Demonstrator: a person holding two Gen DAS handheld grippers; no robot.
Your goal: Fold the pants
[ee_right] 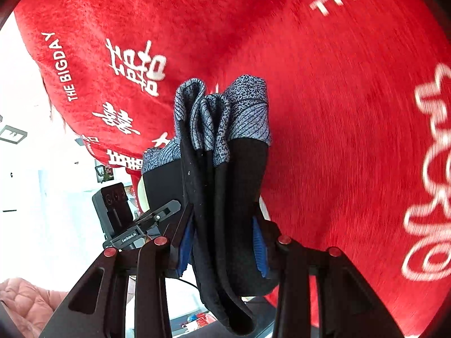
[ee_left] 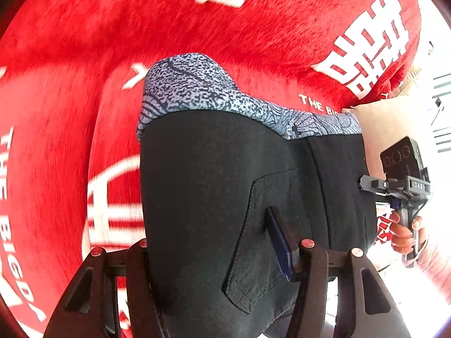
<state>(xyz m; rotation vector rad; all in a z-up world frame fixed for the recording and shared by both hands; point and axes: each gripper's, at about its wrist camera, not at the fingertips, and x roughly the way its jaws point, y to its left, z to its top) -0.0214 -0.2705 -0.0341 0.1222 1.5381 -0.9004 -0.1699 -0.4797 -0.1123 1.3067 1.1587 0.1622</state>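
Black fabric pants with a blue-grey patterned waistband (ee_left: 225, 186) hang above a red plush blanket printed with white lettering (ee_left: 84, 56), the left gripper (ee_left: 217, 250) clamped on a pocket panel, the right gripper (ee_left: 363, 184) pinching the far-right edge. From the right wrist, bunched layers (ee_right: 225, 174) fill closed fingers (ee_right: 260, 246); folding looks midway, laying flat remains.

Both wrist views look down, close, at the red blanket (ee_left: 253, 28); each shares the pants (ee_right: 225, 197), perhaps lifted above it.
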